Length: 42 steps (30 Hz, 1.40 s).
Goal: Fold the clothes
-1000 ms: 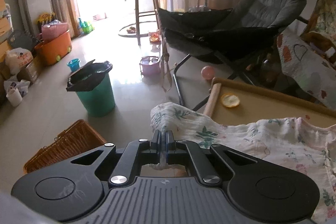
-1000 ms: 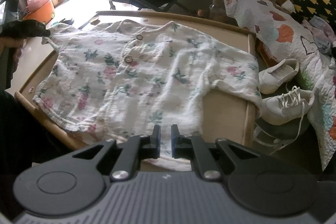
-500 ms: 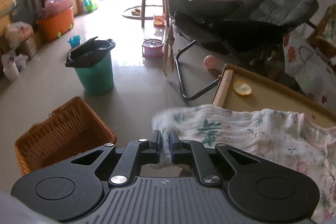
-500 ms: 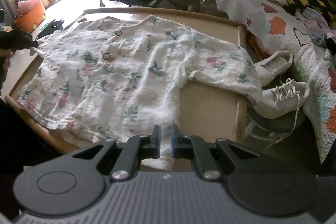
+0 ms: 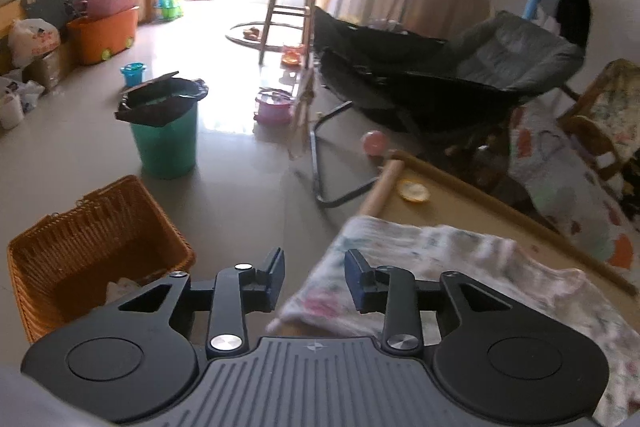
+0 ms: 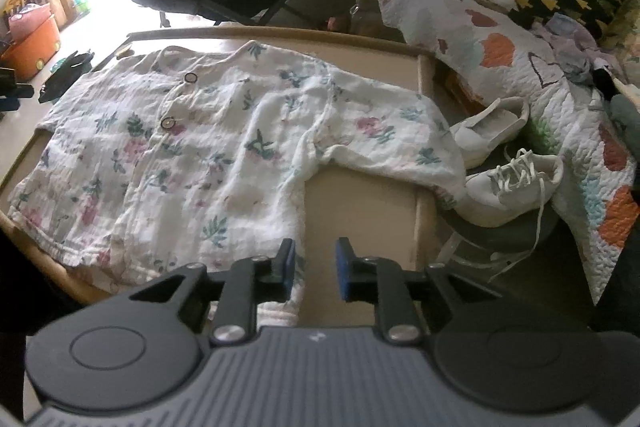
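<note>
Left wrist view: my left fingers [image 5: 314, 277] have just been opening and stand parted, gripping nothing; the sleeve end of the floral shirt [image 5: 440, 267] lies between and just beyond them, overhanging the table [image 5: 460, 205] corner, and the pads aren't pressing on it. This frame is motion-blurred, so fabric detail is soft. An orange peel-like scrap [image 5: 414, 191] sits on the bare table near the corner. On the floor to the left: a wicker basket [image 5: 92, 247] with something pale inside, a green bin [image 5: 166, 131] with a black liner, and a dark folding chair [image 5: 440, 75] behind the table. Right wrist view: my right fingers [image 6: 315, 267] have also just been opening, a moderate gap, holding nothing; the shirt's lower hem corner [image 6: 280, 259] lies right at the left-hand pad, partly under it, and I can't tell whether they touch. The shirt is spread flat, front up, two buttons [image 6: 168, 123] showing, its sleeve draped over the table's right edge. A pair of white sneakers [image 6: 508, 171] sits just beside that edge, with a patterned quilt [image 6: 500, 59] behind.
</note>
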Tool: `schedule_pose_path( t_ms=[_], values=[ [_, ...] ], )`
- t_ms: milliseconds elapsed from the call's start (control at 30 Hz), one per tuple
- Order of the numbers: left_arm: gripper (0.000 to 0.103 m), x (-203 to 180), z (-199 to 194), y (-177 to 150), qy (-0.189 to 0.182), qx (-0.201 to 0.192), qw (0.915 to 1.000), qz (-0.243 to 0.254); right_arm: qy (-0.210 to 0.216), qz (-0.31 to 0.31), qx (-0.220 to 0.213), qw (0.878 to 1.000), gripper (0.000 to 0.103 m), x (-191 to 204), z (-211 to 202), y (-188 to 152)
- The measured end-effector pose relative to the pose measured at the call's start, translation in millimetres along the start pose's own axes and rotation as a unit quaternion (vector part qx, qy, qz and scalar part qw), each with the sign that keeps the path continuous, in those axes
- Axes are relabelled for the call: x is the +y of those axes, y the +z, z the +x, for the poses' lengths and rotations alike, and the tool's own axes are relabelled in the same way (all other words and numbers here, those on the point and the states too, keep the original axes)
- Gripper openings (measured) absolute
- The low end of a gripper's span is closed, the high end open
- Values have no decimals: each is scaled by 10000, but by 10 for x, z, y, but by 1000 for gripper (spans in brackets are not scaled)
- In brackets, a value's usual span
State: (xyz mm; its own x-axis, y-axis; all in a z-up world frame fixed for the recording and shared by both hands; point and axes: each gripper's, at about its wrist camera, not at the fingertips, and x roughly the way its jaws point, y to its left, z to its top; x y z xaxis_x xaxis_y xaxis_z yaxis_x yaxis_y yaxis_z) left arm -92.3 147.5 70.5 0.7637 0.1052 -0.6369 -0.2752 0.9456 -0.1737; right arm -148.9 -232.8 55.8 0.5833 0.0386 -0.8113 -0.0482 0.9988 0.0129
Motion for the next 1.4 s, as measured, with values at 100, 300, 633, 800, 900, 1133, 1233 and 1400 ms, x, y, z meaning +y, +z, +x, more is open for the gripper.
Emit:
schedule_pose_path(
  t_ms=[100, 300, 633, 800, 900, 1133, 1233, 1400],
  values=[
    [39, -159, -192, -151, -281, 6, 9996, 53, -84, 20, 0, 10000, 22, -1, -9, 4],
    [40, -551, -551, -560, -825, 90, 9958, 376, -342, 62, 22, 9994, 22, 18, -22, 3],
    [48, -1018, -792, -1179, -1234, 458, 9859, 1037, -331, 38, -102, 9994, 22, 94, -76, -65],
    [58, -1106, -888, -1302, -1260, 368, 9838, 1222, -271, 149, -293, 9991, 22, 127, -121, -121],
    [58, -1101, -922, -1355, -1318, 352, 9818, 1319, -254, 148, -371, 9989, 22, 160, -126, -159],
    [58, -979, -804, -1392, -1195, 818, 9824, 1180, -84, 106, -419, 9990, 23, 251, -130, -193],
    [58, -912, -719, -1402, -1082, 1042, 9828, 1072, -4, 65, -370, 9993, 23, 283, -96, -198],
    [58, -798, -638, -1396, -1032, 1224, 9836, 831, 212, 96, -381, 9990, 22, 324, -58, -186]
  ],
)
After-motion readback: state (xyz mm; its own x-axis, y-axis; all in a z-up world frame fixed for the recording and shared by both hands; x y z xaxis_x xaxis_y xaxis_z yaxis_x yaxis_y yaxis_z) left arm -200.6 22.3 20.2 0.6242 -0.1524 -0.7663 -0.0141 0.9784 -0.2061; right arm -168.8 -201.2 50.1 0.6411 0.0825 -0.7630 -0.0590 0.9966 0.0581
